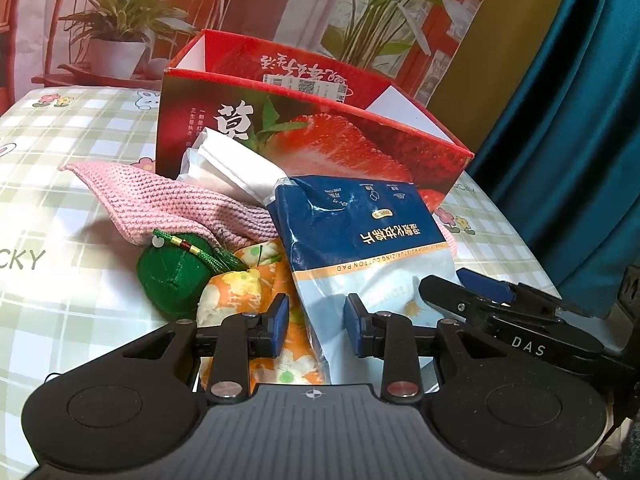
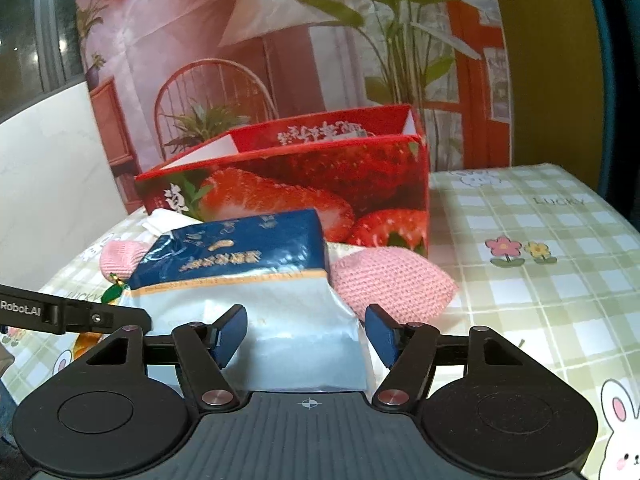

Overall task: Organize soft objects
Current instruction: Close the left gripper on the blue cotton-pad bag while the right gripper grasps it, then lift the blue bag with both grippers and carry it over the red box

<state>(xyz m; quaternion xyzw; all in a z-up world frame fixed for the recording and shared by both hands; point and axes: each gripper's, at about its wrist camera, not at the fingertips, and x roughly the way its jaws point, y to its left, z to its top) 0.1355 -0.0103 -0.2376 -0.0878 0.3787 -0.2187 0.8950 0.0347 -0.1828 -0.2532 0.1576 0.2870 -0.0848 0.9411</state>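
A blue and white cotton pad bag (image 1: pixel 360 232) (image 2: pixel 248 264) lies on top of a pile on the table. My left gripper (image 1: pixel 316 322) is shut on the bag's near left edge, its left pad also against an orange floral cloth (image 1: pixel 236 288); one of its fingers (image 2: pixel 100 317) shows in the right wrist view. My right gripper (image 2: pixel 306 334) (image 1: pixel 452 284) stands open around the bag's near right end, its pads just off the sides. Under the bag lie a pink knitted cloth (image 1: pixel 160 196) (image 2: pixel 392 280), a green pouch (image 1: pixel 172 276) and a white packet (image 1: pixel 232 164).
An open red strawberry box (image 1: pixel 340 148) (image 2: pixel 320 176) stands right behind the pile. The table wears a green checked cloth (image 1: pixel 60 160) (image 2: pixel 540 280). A printed backdrop hangs behind, and a teal curtain (image 1: pixel 560 140) is at the right.
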